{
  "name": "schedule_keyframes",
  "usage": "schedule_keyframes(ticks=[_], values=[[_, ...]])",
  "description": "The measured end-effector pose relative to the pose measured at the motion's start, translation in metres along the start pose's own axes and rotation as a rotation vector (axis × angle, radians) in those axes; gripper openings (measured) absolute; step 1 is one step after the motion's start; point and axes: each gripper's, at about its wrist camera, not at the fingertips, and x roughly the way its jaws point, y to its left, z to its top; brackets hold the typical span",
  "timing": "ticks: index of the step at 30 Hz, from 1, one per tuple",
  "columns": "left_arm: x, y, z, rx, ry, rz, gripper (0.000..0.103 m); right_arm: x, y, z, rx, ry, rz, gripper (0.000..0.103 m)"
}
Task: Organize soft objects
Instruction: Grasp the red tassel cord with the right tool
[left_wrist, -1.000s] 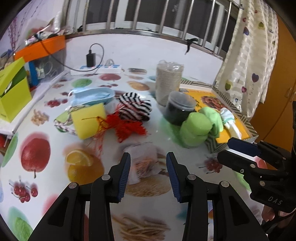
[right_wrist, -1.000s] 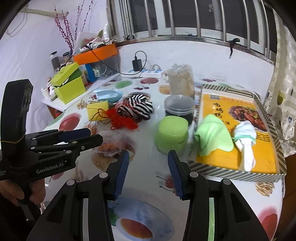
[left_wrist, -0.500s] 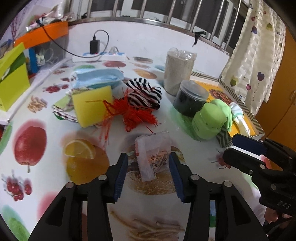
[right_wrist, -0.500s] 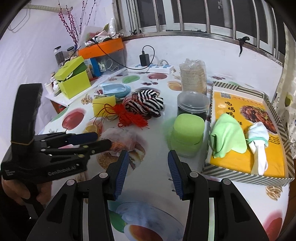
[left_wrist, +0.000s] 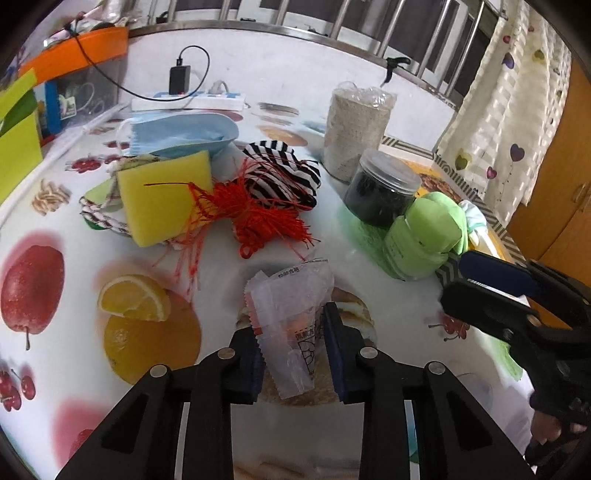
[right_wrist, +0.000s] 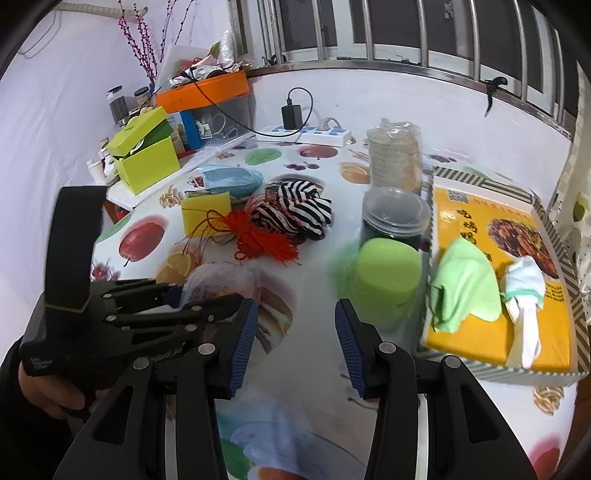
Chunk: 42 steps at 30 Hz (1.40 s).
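Observation:
A crumpled clear plastic packet lies on the fruit-print tablecloth between the fingers of my left gripper. Its jaws are closing and both blue pads touch the packet's sides. Behind it lie a red tassel cord, a yellow sponge, a black-and-white striped cloth and a blue face mask. My right gripper hovers open over bare tablecloth with nothing between its fingers. To its right, a striped-rim box holds a green cloth and a white cloth.
A green-lidded jar, a dark jar and a tall wrapped stack stand left of the box. A power strip lies by the back wall. A lime box and an orange bin sit at the far left.
My left gripper moved forward and down until the plastic packet lay between its fingers, then its jaws narrowed onto it. The right gripper drifted slightly with its opening unchanged.

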Motion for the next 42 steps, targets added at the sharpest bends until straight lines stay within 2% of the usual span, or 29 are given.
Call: schedule_keyframes(ticks=[12, 21, 36, 38, 42], values=[[-0.032, 0.029, -0.002, -0.042, -0.055, 0.043, 0.027, 0.043, 0.028, 0.024, -0.068, 0.024, 0.073, 0.045], [-0.04, 0.052, -0.004, -0.076, -0.066, 0.08, 0.027, 0.083, 0.037, 0.039, -0.077, 0.062, 0.091, 0.045], [-0.034, 0.073, -0.004, -0.111, -0.06, 0.084, 0.027, 0.127, 0.046, 0.054, -0.102, 0.122, 0.035, 0.045], [-0.034, 0.073, -0.005, -0.11, -0.061, 0.082, 0.027, 0.13, 0.046, 0.053, -0.106, 0.126, 0.024, 0.032], [-0.035, 0.072, -0.004, -0.108, -0.065, 0.081, 0.027, 0.127, 0.046, 0.053, -0.104, 0.119, 0.019, 0.032]])
